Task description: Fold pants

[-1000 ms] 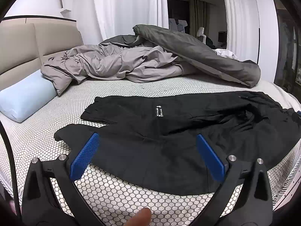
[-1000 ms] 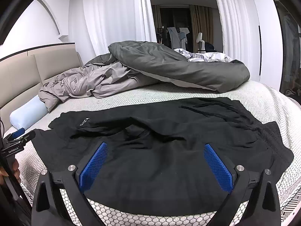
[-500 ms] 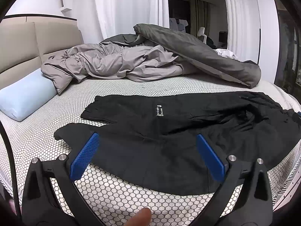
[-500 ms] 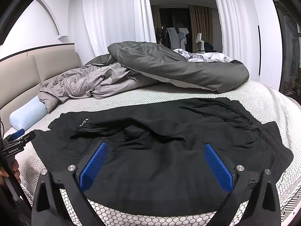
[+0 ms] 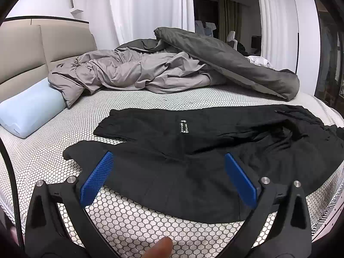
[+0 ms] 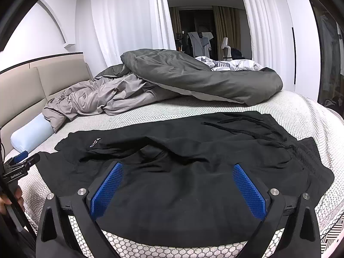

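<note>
Grippers wait with blue pads spread wide and empty, the left gripper [image 5: 167, 182] and right gripper [image 6: 177, 191] both poised over the near edge of rumpled black drawstring pants [image 6: 182, 157]. These lie crosswise on the honeycomb-patterned bed [image 5: 64, 157], legs nearer the left, waistband nearer the right. Beyond sits a crumpled grey duvet [image 6: 193, 81].

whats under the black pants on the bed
The black pants lie flat on the white hexagon-patterned mattress cover, which shows all around their edges. Anything else beneath them is hidden by the fabric. Both grippers hover open, touching nothing.
</note>
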The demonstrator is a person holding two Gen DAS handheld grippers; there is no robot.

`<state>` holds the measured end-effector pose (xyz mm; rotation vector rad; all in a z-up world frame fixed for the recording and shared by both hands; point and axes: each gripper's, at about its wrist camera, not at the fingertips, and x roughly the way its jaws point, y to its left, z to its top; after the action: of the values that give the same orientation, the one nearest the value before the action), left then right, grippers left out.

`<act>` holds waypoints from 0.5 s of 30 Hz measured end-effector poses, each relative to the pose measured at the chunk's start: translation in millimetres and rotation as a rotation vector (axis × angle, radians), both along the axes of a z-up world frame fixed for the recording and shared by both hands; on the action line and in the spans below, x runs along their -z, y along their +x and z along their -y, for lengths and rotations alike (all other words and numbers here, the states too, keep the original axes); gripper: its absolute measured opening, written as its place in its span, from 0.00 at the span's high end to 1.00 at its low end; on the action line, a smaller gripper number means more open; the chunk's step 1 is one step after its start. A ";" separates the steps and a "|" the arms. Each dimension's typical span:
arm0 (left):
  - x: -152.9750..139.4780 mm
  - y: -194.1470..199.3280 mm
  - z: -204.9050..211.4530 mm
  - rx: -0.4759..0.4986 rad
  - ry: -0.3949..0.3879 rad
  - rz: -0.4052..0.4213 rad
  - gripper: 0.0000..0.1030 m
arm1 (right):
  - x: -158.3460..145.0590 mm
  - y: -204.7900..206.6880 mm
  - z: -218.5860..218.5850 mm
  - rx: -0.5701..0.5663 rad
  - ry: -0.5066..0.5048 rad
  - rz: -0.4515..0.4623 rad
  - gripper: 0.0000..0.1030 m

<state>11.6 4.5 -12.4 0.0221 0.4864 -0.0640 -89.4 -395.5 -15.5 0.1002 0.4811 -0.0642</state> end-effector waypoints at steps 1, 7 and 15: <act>-0.1 0.1 -0.3 0.000 0.000 0.001 0.01 | 0.2 0.1 -0.1 -0.001 -0.001 0.000 0.00; 1.2 1.1 -0.3 -0.001 -0.003 -0.006 0.01 | 0.2 -0.1 0.1 0.000 0.000 -0.003 0.00; 3.5 7.4 -11.6 -0.018 -0.036 -0.047 0.01 | 1.0 -1.0 5.2 0.010 0.011 -0.017 0.00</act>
<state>19.0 16.1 -15.9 -0.0195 0.5324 -0.0558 -90.4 -400.7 -16.6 0.1131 0.4976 -0.0723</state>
